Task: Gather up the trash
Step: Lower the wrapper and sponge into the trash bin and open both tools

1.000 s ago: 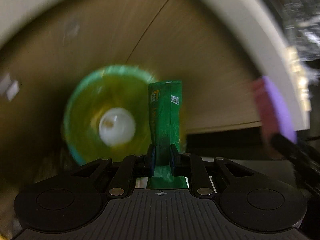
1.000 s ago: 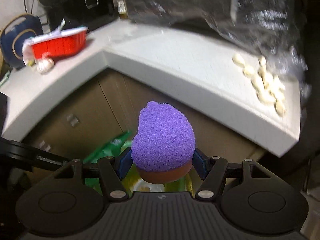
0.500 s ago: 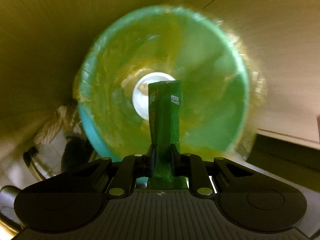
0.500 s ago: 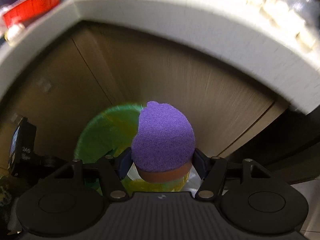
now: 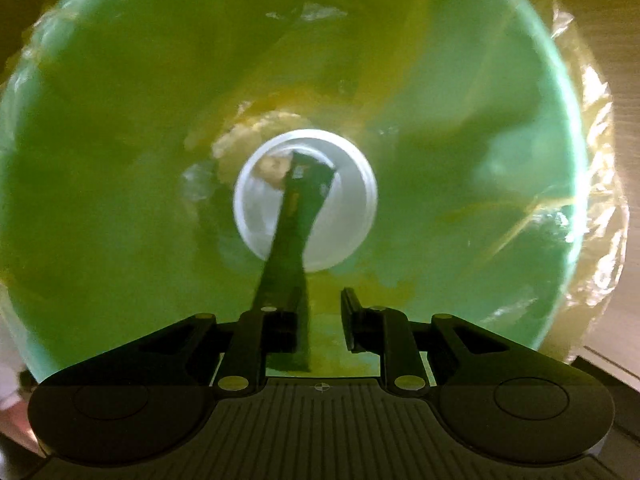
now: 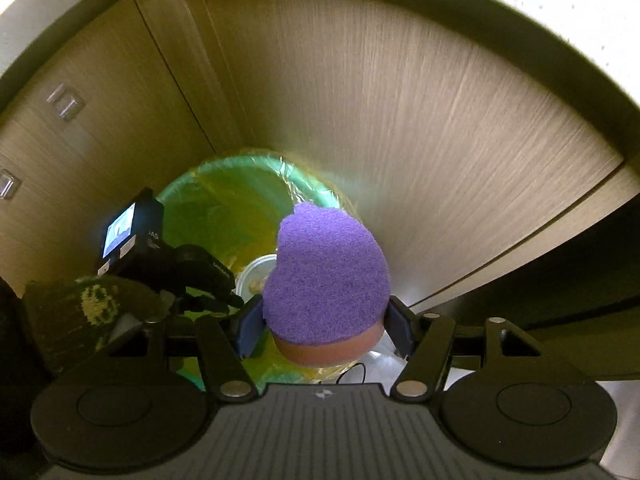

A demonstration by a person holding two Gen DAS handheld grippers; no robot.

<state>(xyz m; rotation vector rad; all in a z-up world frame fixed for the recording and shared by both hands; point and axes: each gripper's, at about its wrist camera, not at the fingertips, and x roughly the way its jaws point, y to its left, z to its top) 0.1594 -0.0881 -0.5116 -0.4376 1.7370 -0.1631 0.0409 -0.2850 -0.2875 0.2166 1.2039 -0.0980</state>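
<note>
Two claws over the bin rim — left just opening off wrapper, right gripping sponge.

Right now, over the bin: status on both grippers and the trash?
Left gripper just opening, green wrapper leaning on one finger above the bin. Right gripper shut on purple sponge. Nothing blocking the drop.

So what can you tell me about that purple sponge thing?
The purple scouring sponge is a rounded pad with a fuzzy purple top layer and a thin pinkish-orange foam layer beneath. It looks soft and dry. The right tongs clamp it at both sides, its purple face towards the camera. It hangs above the green plastic-lined bin, in front of the wood-grain cabinet doors, touching nothing but the tongs' pads.
</note>
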